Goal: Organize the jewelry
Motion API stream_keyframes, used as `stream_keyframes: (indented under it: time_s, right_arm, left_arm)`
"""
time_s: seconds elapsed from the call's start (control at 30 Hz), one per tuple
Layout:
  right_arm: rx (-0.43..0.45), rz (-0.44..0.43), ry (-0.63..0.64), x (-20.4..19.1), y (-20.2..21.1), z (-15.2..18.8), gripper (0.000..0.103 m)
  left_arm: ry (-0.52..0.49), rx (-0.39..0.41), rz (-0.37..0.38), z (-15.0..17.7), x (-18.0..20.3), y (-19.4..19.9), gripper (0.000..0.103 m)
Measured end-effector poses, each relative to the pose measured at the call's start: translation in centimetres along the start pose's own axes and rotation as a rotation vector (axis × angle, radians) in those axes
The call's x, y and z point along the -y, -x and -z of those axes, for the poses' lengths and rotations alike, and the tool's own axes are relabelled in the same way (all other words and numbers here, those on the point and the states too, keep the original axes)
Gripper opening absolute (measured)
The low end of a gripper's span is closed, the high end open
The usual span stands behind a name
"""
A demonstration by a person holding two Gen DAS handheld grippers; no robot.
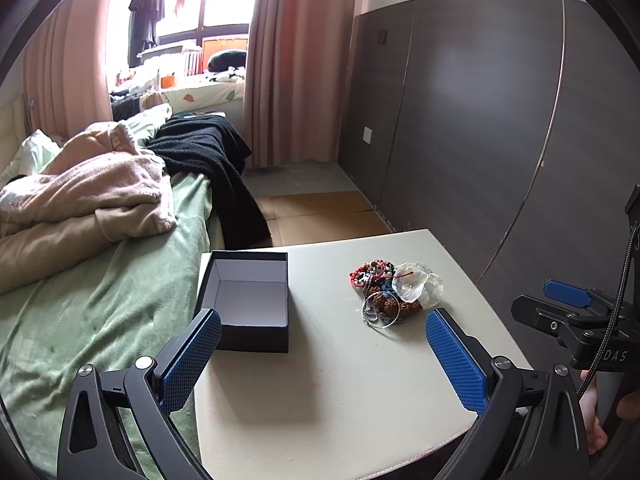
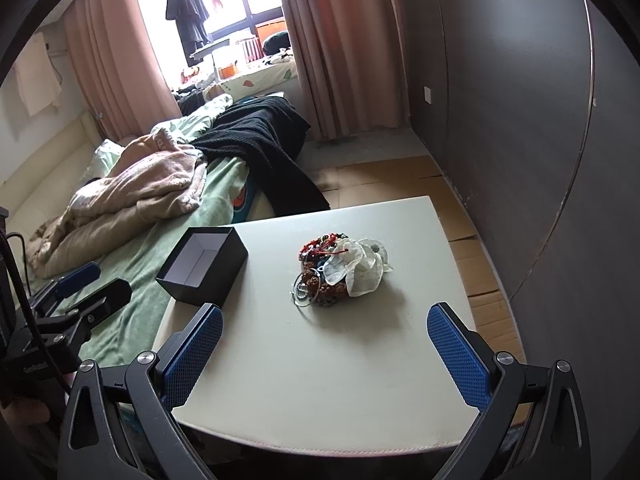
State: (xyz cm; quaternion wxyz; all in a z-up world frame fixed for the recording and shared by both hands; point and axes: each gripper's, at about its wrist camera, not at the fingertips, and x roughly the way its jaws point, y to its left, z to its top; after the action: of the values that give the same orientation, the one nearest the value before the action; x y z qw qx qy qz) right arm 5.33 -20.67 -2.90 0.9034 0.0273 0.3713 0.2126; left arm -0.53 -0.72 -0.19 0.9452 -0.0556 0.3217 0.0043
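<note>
Both grippers spread wide and empty. Left gripper (image 1: pixel 324 356) hovering over the near part of a pale table (image 1: pixel 320 400), blue-padded fingers (image 1: pixel 456 360) far apart, nothing between them. Right gripper (image 2: pixel 326 354) likewise released above the near edge of the same table (image 2: pixel 320 380), pads (image 2: pixel 192 352) well apart, gripping nothing.

On the table, a tangled jewelry pile (image 1: pixel 394 292) — red cord and beaded bracelets, brown knobbly beads, a thin silver bangle (image 1: pixel 380 312) at its near side, sheer white flower-like pieces (image 1: pixel 420 286) on its right. From the right wrist view, same pile (image 2: pixel 340 270) near the table's centre, bangle (image 2: pixel 306 290) at its near left, white pieces (image 2: pixel 364 266) to the right.

Left of the pile and well apart from it, an open black box (image 1: pixel 246 300) with a white lining, standing upright at the table's left edge beside the bed; empty inside as far as visible. In the right wrist view, box (image 2: pixel 202 266) at the far-left corner of the table.

Beyond the table — a bed with green sheet (image 1: pixel 80 300), a pink blanket (image 1: pixel 88 188) bunched up, a black knit throw (image 1: pixel 208 156) draped over the bed's edge. Pink curtains (image 1: pixel 300 60) flanking a bright window; dark wall panels (image 1: pixel 480 120) on the right. Part of a hand (image 1: pixel 596 412) on the other gripper's handle at the far right of the left wrist view.
</note>
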Motion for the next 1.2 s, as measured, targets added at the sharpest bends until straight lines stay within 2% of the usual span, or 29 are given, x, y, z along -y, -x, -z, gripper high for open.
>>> stream_keyframes:
  time_s: [1.2]
  right_arm:
    - [0.026,0.008,0.026,-1.1,0.8,-0.1,0.103]
  left_arm:
    - [0.022,0.008,0.013,0.0,-0.7,0.0,0.102]
